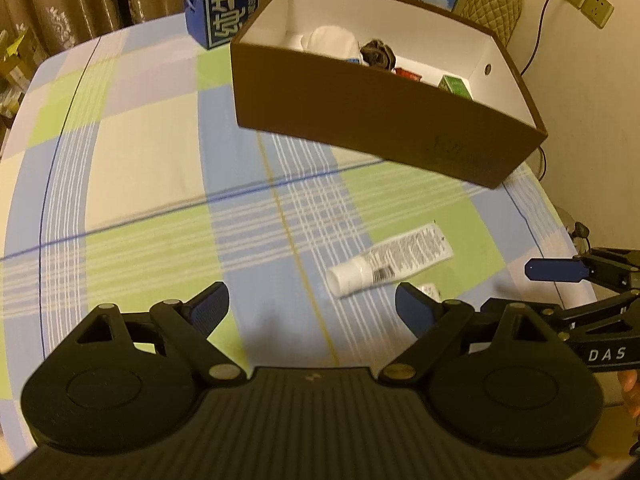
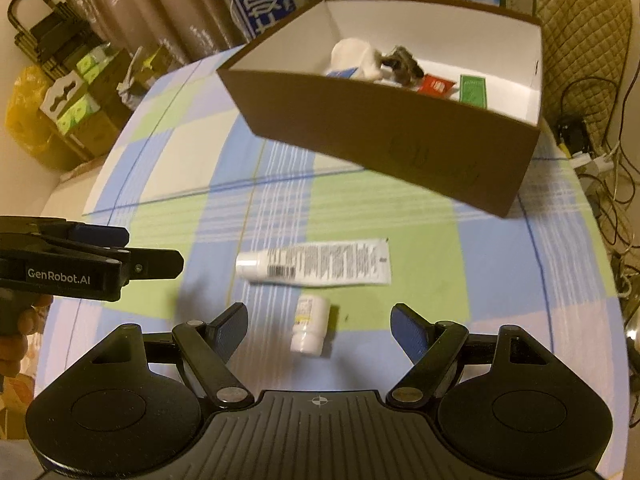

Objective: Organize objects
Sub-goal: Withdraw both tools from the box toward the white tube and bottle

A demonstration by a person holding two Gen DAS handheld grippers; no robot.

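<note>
Tablecloth, checked in blue, green and cream, covers the table. At far left of the right wrist view, cartons and a yellow bag sit on the floor past the table edge. The left gripper hovers over bare cloth, jaws spread wide and holding nothing. Just right of it lies the tube, flat on the cloth, white cap to the left and crimped end to the right. Near the tube, on the side toward the cameras, a small bottle lies on its side, between the fingers of the right gripper, whose jaws are also released, touching nothing. Beyond both, the brown box stands open with white walls; inside are a white item, a dark crumpled thing, 1 red packet and 1 green packet. Behind the box stand blue milk cartons. At far right, cables trail by the wall.
</note>
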